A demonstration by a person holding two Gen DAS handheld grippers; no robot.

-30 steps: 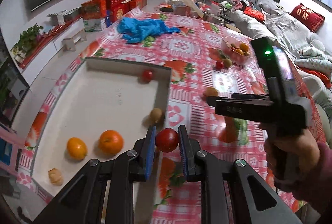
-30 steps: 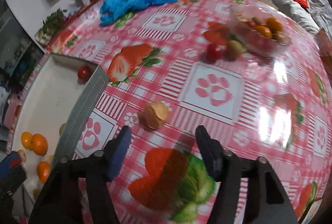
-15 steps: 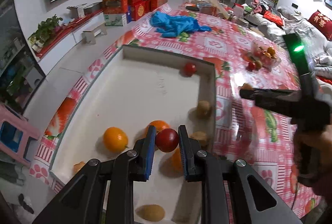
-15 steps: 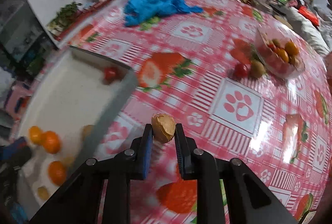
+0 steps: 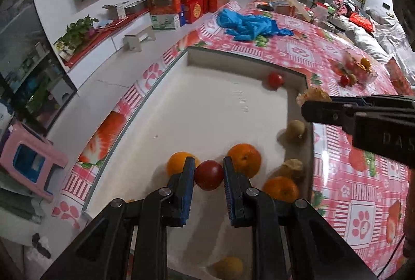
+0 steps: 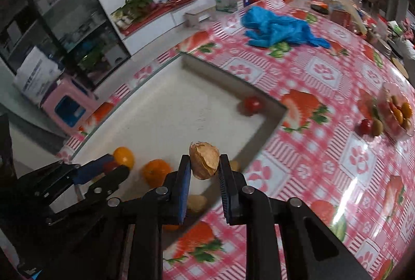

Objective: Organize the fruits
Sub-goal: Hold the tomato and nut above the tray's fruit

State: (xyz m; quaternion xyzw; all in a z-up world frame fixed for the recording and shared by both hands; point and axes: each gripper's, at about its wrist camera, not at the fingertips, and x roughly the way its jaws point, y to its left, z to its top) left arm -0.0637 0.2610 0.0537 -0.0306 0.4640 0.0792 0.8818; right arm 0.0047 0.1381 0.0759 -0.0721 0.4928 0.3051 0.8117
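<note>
A living-room table (image 5: 324, 51) under a red-and-pink paw-print cloth carries a shallow white tray (image 5: 207, 111) already holding three oranges, a red fruit, and several brownish ones. The left gripper (image 5: 208, 173) hangs over the tray, jaws clamped on a red tomato-like fruit (image 5: 208, 175); the right gripper (image 6: 203, 171) pinches a tan papery-husked fruit (image 6: 204, 159) above the tray's edge. Both loads await dropping, and more fruit remains by the clear bowl (image 6: 396, 114).
</note>
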